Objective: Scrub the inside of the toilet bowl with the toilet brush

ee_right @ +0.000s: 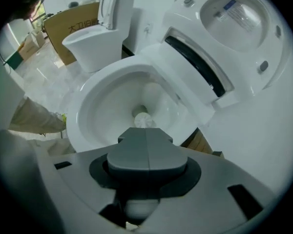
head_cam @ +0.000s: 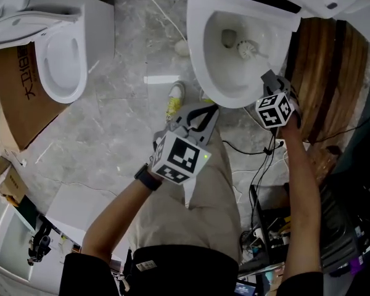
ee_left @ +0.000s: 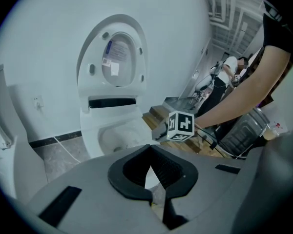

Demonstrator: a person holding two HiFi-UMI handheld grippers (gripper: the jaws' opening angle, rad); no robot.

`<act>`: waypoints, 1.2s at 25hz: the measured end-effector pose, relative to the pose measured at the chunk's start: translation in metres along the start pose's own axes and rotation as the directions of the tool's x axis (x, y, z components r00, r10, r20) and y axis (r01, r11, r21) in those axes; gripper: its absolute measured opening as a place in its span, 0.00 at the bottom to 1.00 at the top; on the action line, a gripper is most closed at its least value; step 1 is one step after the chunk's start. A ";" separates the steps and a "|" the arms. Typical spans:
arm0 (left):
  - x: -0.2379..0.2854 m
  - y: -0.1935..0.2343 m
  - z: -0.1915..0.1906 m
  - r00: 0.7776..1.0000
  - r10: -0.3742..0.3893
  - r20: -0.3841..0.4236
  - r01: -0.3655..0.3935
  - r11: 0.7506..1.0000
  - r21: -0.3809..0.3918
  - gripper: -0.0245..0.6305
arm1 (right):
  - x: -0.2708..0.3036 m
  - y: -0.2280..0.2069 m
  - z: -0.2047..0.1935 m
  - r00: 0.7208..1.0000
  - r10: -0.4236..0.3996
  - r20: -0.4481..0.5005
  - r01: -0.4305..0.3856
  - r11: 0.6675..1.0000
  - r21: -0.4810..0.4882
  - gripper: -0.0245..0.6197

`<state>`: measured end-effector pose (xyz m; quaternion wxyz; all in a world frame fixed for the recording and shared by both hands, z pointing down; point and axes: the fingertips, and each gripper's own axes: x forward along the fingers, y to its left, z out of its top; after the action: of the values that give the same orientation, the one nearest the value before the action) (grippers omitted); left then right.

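Two toilets stand on the grey marble floor (head_cam: pixel 123 110): a spare toilet (head_cam: pixel 61 60) at far left beside a cardboard box (head_cam: pixel 15 91), and the task's toilet bowl (head_cam: pixel 198 60) at top centre, w/ its lid (ee_right: pixel 234 18) lifted up. A wooden panel (head_cam: pixel 324 66) lies just beside the bowl on the person's R side.

The right gripper (head_cam: pixel 271 79) hovers over the bowl's R rim. Its jaws are pressed together on the handle of the toilet brush (head_cam: pixel 247 47). The handle's long axis runs from the jaws down and toward the back of the bowl, approx. along the gripper's own line. So in the right gripper view the white brush head (ee_right: pixel 142 120) shows directly beyond the jaw tips. The head sits low in the bowl, just beside the drain hole (head_cam: pixel 229 37). Whether the bristles touch the porcelain, I cannot tell.

The left gripper (head_cam: pixel 202 111) is outside the bowl, in front of its near rim, jaws closed tip to tip w/ nothing between. It is well apart from the brush, so the R hand is the one that works.

Judgement: scrubbing looks under way, and the next move prob. needs a sweep of the head around the inner wall. Toward the L and the near side the wall is wide and free. At the R the rim is close under the gripper, and at the back the lid's base overhangs, so strokes there should be short, or the handle may knock the rim.
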<state>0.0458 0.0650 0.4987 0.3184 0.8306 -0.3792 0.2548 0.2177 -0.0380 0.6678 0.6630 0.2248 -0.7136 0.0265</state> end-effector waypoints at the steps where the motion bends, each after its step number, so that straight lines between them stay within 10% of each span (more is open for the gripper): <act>1: 0.000 0.000 0.000 1.000 -0.001 0.001 0.001 1.000 0.002 0.06 | -0.001 0.008 -0.005 1.000 0.025 -0.006 -0.025 1.000 -0.005 0.29; 13: -0.014 0.008 -0.006 0.999 0.041 -0.002 -0.041 0.990 0.132 0.06 | -0.034 0.091 0.001 0.981 0.188 0.040 -0.191 0.977 0.097 0.29; 19: -0.018 0.012 -0.006 0.998 0.049 0.036 -0.053 0.991 0.125 0.06 | -0.044 0.099 0.021 0.990 0.125 0.065 -0.120 0.990 -0.080 0.29; 24: -0.024 0.017 -0.008 0.998 0.049 0.051 -0.056 0.988 0.142 0.06 | -0.050 0.073 0.049 0.975 0.120 0.186 -0.151 0.975 0.166 0.29; 30: -0.029 0.031 -0.015 0.997 0.064 0.043 -0.069 0.989 0.127 0.06 | -0.021 0.077 0.045 0.994 0.105 -0.029 -0.104 0.994 0.042 0.29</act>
<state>0.0018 0.0741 0.4999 0.2483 0.8409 -0.3957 0.2733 0.1492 0.0218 0.6624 0.6669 0.1998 -0.7135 0.0789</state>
